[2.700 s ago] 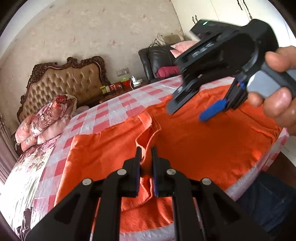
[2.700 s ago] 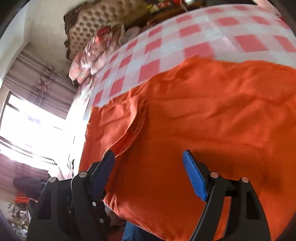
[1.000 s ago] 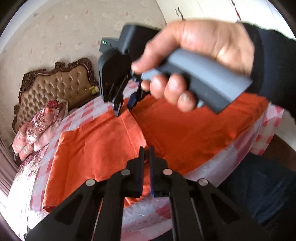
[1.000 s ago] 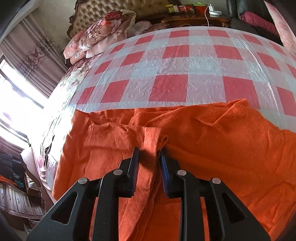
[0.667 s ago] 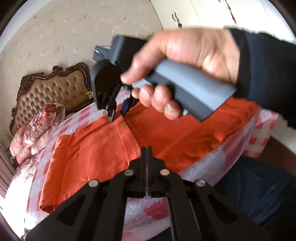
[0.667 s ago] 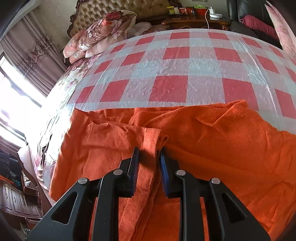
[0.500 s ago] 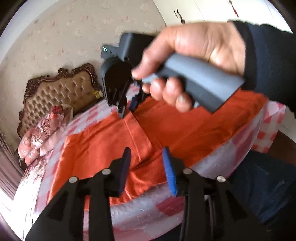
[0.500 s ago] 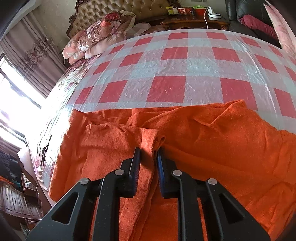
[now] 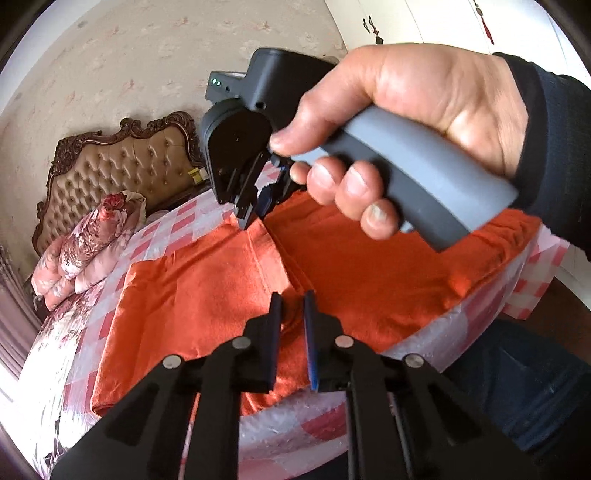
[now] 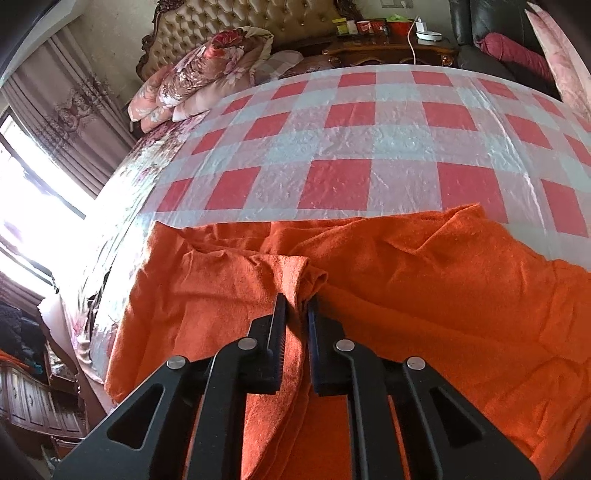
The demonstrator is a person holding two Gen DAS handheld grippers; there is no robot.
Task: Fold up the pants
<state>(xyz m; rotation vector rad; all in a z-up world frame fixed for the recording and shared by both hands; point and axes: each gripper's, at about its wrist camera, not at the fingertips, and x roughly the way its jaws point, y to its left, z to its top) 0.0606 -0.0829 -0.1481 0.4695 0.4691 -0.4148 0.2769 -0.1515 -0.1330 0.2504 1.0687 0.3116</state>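
Observation:
Orange pants point(image 9: 207, 295) lie spread on a red-and-white checked table cover point(image 10: 369, 147), near its front edge. My left gripper point(image 9: 293, 306) is shut on the near edge of the pants at the middle fold. My right gripper point(image 10: 297, 306) is shut on a raised fold of the pants point(image 10: 424, 295) at the far edge. It also shows in the left wrist view point(image 9: 253, 218), held in a hand above the far edge of the pants.
A tufted headboard point(image 10: 251, 18) and floral bedding point(image 10: 199, 70) stand beyond the table. A wooden side table with small items point(image 10: 388, 40) and a dark leather chair point(image 10: 491, 33) are at the back right. A bright window point(image 10: 29, 206) is at left.
My left gripper opened briefly, then closed on the near edge of the pants. My right gripper stays shut on the far fold and has barely moved.

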